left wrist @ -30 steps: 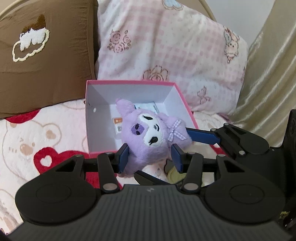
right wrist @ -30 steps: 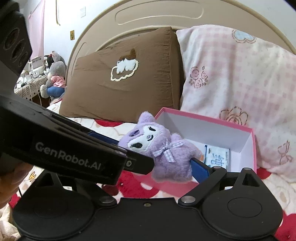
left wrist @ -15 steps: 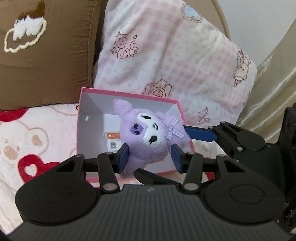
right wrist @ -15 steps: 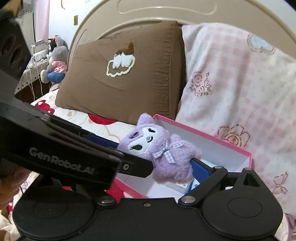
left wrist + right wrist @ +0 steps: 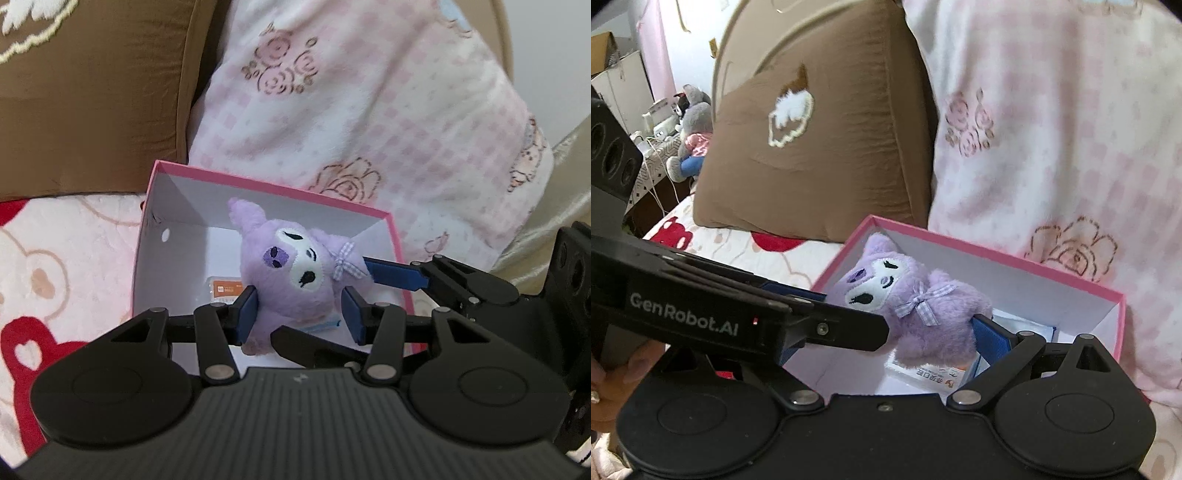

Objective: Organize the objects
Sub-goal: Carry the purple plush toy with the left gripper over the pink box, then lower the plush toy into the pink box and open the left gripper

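Observation:
A purple plush toy (image 5: 291, 273) with a white face and a checked bow hangs over the white inside of a pink box (image 5: 258, 181). My left gripper (image 5: 299, 314) is shut on its lower body, a blue pad on each side. My right gripper (image 5: 897, 314) comes in from the right and also grips it: one blue finger (image 5: 391, 275) presses its side and the other runs underneath. In the right wrist view the plush toy (image 5: 923, 314) sits above the box (image 5: 997, 254), and the left gripper's body hides my right gripper's left finger. I cannot tell if the toy touches the box floor.
Small printed packets (image 5: 931, 373) lie in the box, one with an orange label (image 5: 225, 290). A brown pillow (image 5: 820, 147) and a pink checked pillow (image 5: 369, 110) stand right behind it. The box rests on a bear-and-heart blanket (image 5: 55, 258). A hand (image 5: 613, 380) holds the left gripper.
Both grippers have carried the plush toy forward and a little down, from the box's near edge to over its inside. The box and pillows loom larger. Both grips are unchanged.

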{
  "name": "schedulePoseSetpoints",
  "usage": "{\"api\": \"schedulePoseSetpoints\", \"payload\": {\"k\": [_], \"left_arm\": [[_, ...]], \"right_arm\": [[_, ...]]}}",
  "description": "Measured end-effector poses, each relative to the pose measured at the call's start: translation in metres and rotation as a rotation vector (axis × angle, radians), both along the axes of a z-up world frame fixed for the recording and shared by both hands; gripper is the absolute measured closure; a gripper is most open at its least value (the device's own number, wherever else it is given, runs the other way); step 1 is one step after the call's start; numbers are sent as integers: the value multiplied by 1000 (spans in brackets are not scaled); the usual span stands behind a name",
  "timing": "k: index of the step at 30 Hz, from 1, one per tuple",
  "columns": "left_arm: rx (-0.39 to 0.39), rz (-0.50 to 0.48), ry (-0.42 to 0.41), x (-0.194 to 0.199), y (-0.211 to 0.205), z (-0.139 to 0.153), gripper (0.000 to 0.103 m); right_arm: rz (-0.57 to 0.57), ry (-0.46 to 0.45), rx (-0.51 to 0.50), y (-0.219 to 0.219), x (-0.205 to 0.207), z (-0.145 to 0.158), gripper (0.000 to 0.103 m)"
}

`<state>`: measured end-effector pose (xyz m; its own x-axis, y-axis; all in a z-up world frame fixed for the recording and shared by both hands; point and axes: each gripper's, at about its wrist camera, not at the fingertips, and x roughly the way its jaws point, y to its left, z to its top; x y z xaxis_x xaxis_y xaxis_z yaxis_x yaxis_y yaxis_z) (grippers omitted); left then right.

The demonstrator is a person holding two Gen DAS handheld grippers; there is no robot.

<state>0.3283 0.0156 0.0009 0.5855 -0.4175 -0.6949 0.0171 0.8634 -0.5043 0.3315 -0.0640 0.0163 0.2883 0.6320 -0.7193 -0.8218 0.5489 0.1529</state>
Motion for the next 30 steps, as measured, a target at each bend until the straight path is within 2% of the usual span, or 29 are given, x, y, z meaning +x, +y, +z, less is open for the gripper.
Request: {"api": "schedulePoseSetpoints", "payload": {"k": [4, 7, 9, 16, 19, 23, 30], "left_arm": [[-2, 11, 14, 14, -3, -16, 57], [-25, 11, 36, 19, 0, -31, 57], [-22, 10, 48, 22, 0, -39, 57], [-4, 26, 60, 35, 1, -56, 57], [23, 30, 65, 40, 1, -61, 58], [9, 25, 76, 43, 3, -69, 60], [41, -2, 59, 51, -3, -75, 63]], "right_arm": [[1, 1, -25, 3, 15, -15, 5], [24, -73, -49, 7, 14, -23, 8], [40, -85, -80, 12, 14, -30, 10], [59, -26, -93, 18, 36, -48, 11], [105, -23, -70, 17, 39, -50, 10], [143, -25, -97, 19, 40, -53, 9], [118, 24, -121, 17, 54, -66, 10]]}}
